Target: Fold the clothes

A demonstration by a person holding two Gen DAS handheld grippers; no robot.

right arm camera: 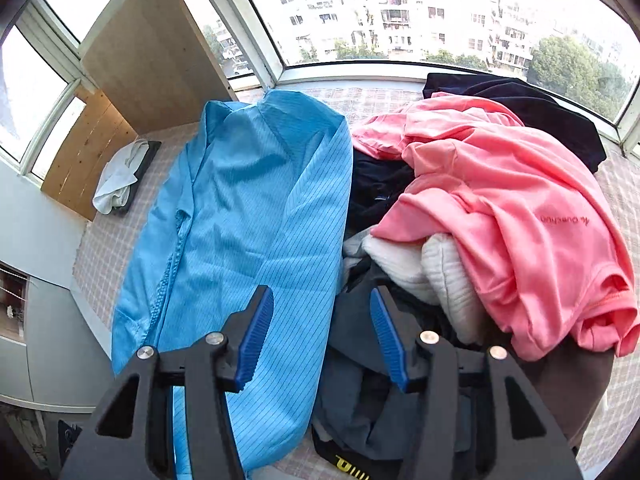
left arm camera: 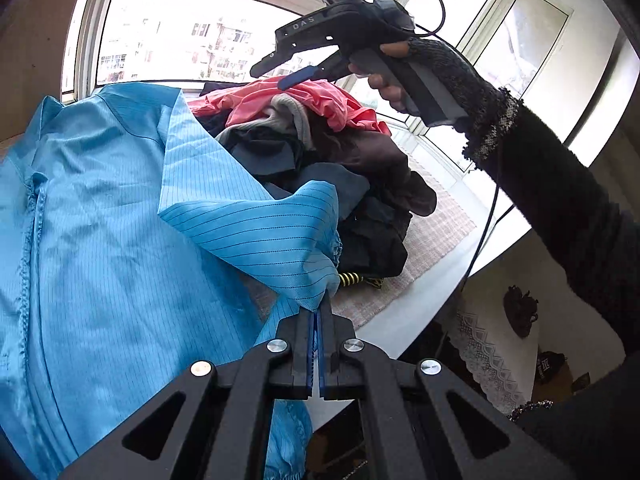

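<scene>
I saw daylight pouring through the windows (left arm camera: 192, 40), blown white upper frame; edges bent, corners black, focus sharp.

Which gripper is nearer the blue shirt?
Left. The left gripper is shut on the blue shirt's sleeve; the right gripper hangs open above it, touching nothing.

A home: a bay window (right arm camera: 400, 20) at twelve o'clock faces apartment blocks, with a laundry pile (right arm camera: 480, 208) below and a lace cloth (left arm camera: 488, 360) at four o'clock.

A blue pinstriped jacket (right arm camera: 240, 216) lies spread flat beside a heap of pink, white and dark clothes (right arm camera: 480, 216).
</scene>
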